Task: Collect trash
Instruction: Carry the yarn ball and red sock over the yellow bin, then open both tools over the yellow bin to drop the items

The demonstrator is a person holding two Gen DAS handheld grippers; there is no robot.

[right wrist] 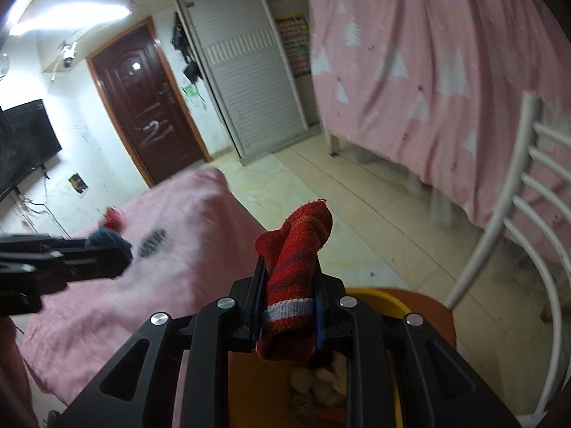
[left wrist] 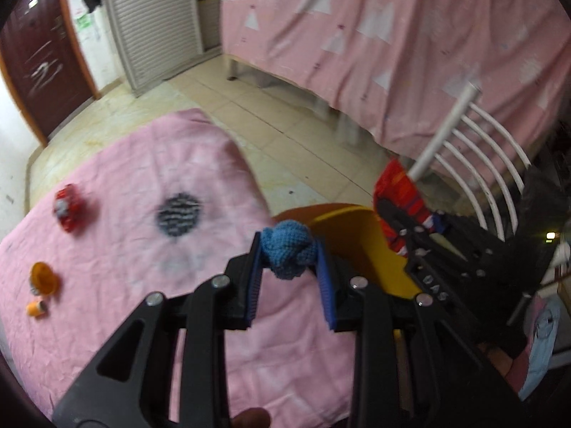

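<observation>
The left gripper (left wrist: 289,249) has its jaws clamped on a small blue knitted ball (left wrist: 288,251), which bulges out above the blue pads (left wrist: 252,278). Just beyond and to the right of those jaws sits a yellow bin (left wrist: 360,239), only its curved rim and part of one wall showing — the rest is hidden behind the gripper frames. The right gripper (right wrist: 289,281) has its jaws closed on a red striped knitted cloth (right wrist: 294,267), which sticks up above the tips and hangs below them with a white band across it. Under these jaws the yellow bin's interior is partly visible between the black arms; pale crumpled lumps (right wrist: 321,381) lie inside, too blurred to identify.

Left of and below the left jaws spreads a pink-covered worktop (left wrist: 142,321). On it, just ahead and left, is a dark striped round item (left wrist: 179,214), blurred; farther left a red crumpled piece (left wrist: 67,207), an orange cup (left wrist: 44,278) and a small orange cap (left wrist: 35,308) near the edge.

To the right of both grippers stands a white slatted chair (right wrist: 514,214), cut off by the frame. Beyond it lie the tiled floor (left wrist: 285,135) and a pink patterned sheet (left wrist: 392,35) hanging down.
</observation>
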